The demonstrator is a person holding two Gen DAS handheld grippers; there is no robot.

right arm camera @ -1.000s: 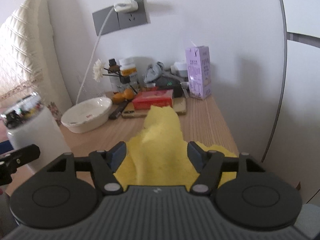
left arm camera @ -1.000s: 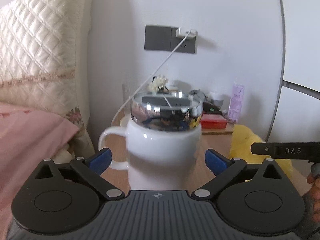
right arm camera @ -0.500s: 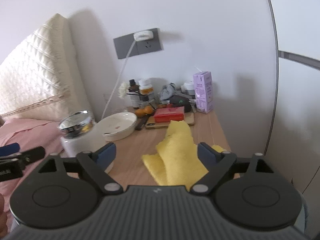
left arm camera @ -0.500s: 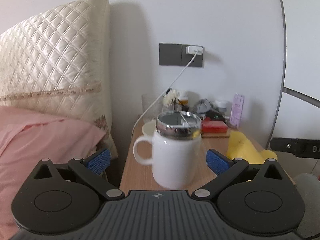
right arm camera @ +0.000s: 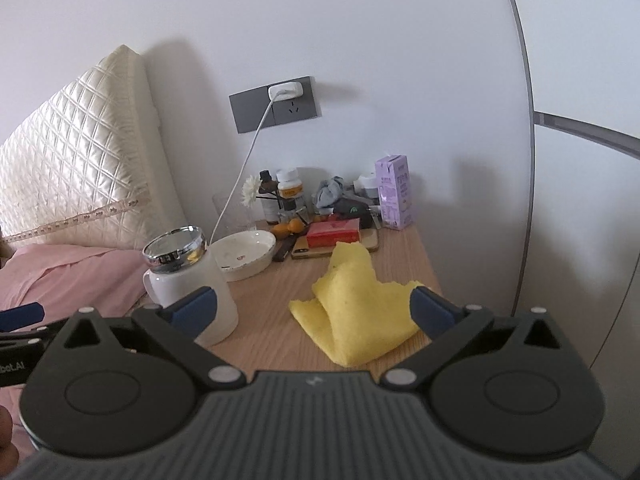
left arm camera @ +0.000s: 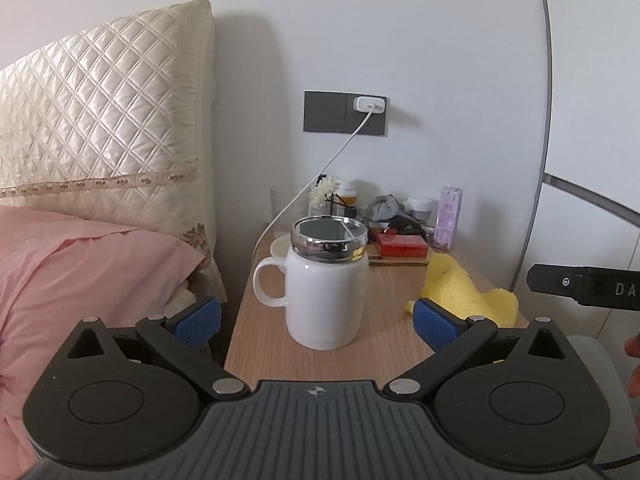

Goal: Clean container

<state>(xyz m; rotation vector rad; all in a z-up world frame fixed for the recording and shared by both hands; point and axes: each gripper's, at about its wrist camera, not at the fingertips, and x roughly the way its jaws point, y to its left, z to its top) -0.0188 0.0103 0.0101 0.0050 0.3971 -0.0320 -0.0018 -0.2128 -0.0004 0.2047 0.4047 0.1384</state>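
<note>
- Since the earlier frames both grippers have drawn back from the nightstand point(left arm camera: 400, 344); the mug and cloth now appear smaller and farther off
- Left gripper point(left arm camera: 316, 322): jaws spread wide, released, holding nothing
- Right gripper point(right arm camera: 314, 310): jaws spread wide, empty
- White mug point(left arm camera: 327, 284) stands upright near the front edge; yellow cloth point(right arm camera: 356, 312) lies crumpled beside it, apart
- Judged progress: both items are set down, so wiping looks finished or paused
- Only the right view shows the white bowl point(right arm camera: 246, 254) behind the mug in full; only the left view shows the mug handle
</note>
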